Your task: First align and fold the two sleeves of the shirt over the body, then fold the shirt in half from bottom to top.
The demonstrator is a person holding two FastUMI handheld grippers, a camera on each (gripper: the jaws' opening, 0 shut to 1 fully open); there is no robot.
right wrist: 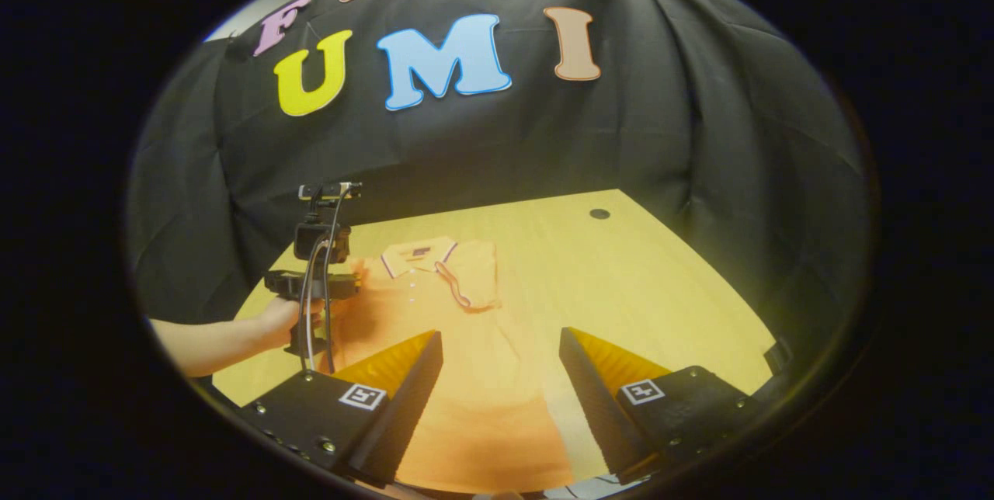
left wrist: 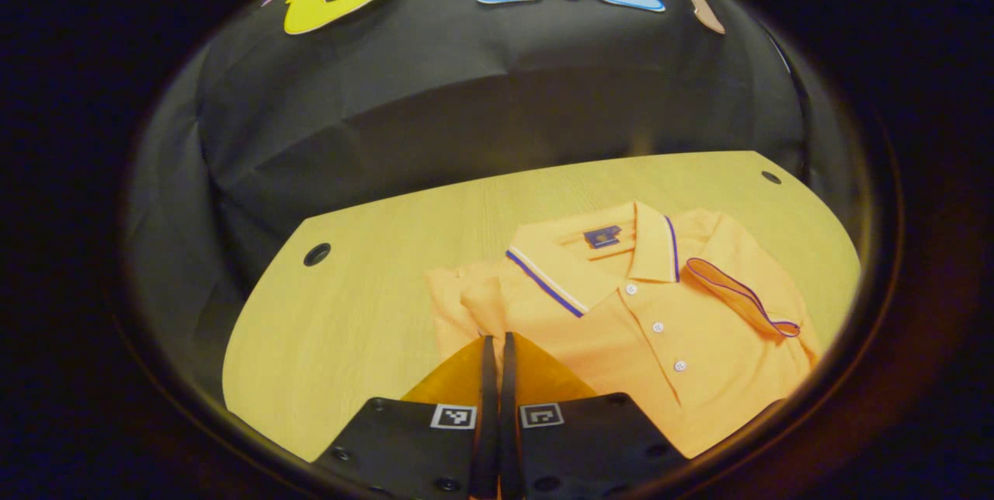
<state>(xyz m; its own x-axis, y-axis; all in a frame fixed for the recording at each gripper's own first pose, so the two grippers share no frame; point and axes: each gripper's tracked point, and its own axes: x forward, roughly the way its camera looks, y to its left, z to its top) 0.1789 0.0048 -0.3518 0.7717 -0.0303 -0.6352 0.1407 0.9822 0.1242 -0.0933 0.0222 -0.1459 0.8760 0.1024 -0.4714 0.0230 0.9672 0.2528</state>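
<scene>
Lying sleeve-folded on table (left wrist: 365, 290): shirt (left wrist: 660, 329)

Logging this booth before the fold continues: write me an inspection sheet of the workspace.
Surface: wooden table, round holes near its corners.
Job's things: orange polo shirt lying flat, collar toward the wall; one sleeve already folded over the body.
Clutter: nothing seen.
Grippers: left gripper fingers closed together at the shirt's edge; whether they pinch cloth is unclear. Right gripper open above the lower shirt.
Cables: a cable along the left gripper.
Surroundings: black cloth wall.
</scene>
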